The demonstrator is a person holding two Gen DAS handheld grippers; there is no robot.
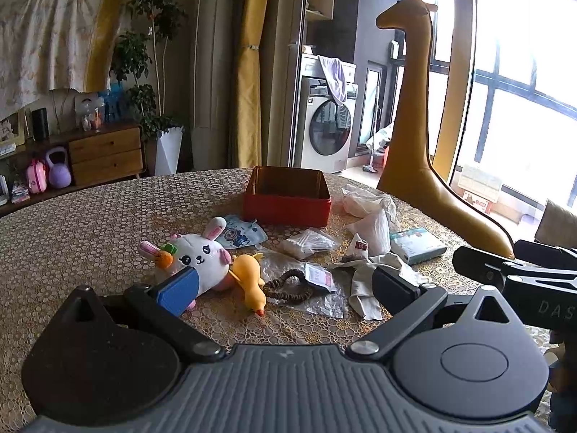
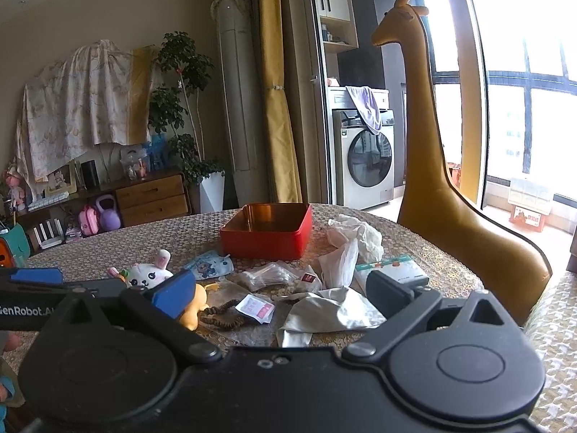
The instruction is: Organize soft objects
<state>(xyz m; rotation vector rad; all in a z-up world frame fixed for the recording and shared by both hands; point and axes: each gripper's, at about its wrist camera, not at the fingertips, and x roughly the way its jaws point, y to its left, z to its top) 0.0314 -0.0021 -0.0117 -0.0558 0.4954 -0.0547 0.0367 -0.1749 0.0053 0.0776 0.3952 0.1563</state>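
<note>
Both grippers, left [image 1: 285,285] and right [image 2: 285,288], fingers spread wide, holding nothing. Bunny plush [image 1: 202,258], yellow duck [image 1: 250,281], grey cloth [image 1: 364,285] all on tabletop [image 1: 90,223], near side of red tin [image 1: 286,196].

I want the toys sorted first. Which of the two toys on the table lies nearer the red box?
The white bunny; its ear reaches toward the red box, while the yellow duck lies closer to the camera.
</note>
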